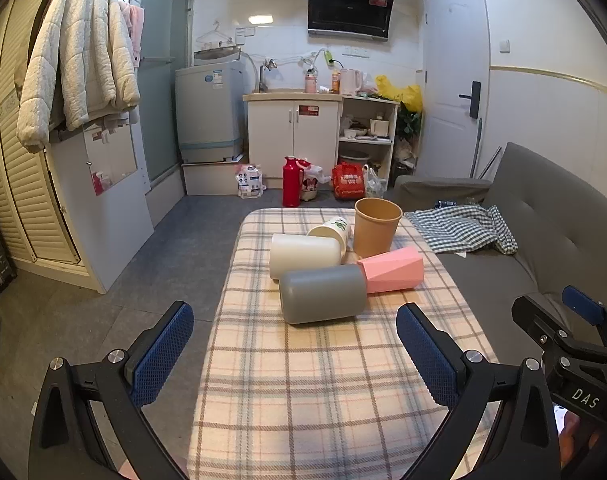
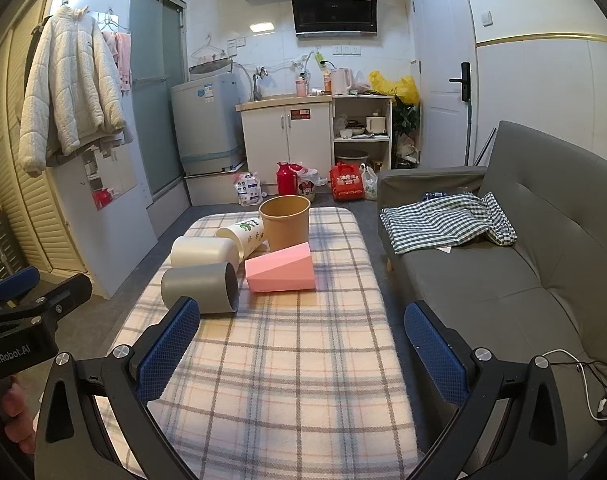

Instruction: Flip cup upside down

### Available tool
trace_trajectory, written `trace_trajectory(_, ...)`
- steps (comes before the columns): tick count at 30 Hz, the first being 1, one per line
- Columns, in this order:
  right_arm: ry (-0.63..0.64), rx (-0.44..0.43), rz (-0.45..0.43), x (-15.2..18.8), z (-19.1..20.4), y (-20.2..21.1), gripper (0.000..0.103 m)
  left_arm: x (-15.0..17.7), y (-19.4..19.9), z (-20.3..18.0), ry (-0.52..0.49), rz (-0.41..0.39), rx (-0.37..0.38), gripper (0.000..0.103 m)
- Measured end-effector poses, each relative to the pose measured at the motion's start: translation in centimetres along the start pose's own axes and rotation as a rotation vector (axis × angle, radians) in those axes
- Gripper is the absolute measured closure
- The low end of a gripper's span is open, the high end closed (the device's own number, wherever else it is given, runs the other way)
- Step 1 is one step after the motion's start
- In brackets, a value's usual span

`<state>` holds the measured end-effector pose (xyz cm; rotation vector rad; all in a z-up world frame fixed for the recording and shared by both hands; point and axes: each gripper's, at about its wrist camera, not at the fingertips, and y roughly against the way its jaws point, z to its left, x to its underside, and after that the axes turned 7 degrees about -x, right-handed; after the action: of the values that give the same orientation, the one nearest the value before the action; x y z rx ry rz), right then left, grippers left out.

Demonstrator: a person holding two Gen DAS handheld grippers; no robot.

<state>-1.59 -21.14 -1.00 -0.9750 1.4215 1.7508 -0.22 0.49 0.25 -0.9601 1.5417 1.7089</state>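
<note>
Several cups sit on a plaid-covered table [image 1: 303, 380]. A grey cup [image 1: 323, 294] lies on its side nearest me, also in the right wrist view [image 2: 201, 288]. A pink faceted cup [image 1: 391, 270] [image 2: 281, 268], a white cup [image 1: 303, 256] [image 2: 203, 250] and a printed paper cup [image 1: 331, 230] [image 2: 243, 232] also lie on their sides. A brown paper cup [image 1: 375, 226] [image 2: 285, 222] stands upright behind them. My left gripper [image 1: 295, 344] is open and empty, short of the grey cup. My right gripper [image 2: 303, 344] is open and empty, right of the grey cup.
A grey sofa [image 2: 503, 272] with a checked cloth [image 2: 447, 222] stands right of the table. Beyond the table are a red flask [image 1: 292, 180], bags on the floor, a cabinet [image 1: 293, 136] and a washing machine [image 1: 209, 110]. A cable [image 2: 595, 384] lies on the sofa.
</note>
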Motion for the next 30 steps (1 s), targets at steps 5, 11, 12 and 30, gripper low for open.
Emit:
trace_trajectory(5,-0.001,0.0,0.001,0.0,0.0,0.0,0.0,0.0,0.0,0.0,0.0,-0.002,-0.001,0.0)
trace_trajectory(11,-0.002,-0.001,0.002,0.0,0.0,0.0,0.0,-0.1,0.1,0.0,-0.001,-0.001,0.0,0.0)
trace_trajectory(12,-0.002,0.0,0.002,0.0,0.0,0.0,0.0,-0.1,0.1,0.0,0.0,-0.002,-0.001,0.0)
trace_trajectory(30,0.004,-0.018,0.037,0.7,0.8,-1.5,0.0,0.4,-0.9,-0.2,-0.003,0.023,-0.008,0.0)
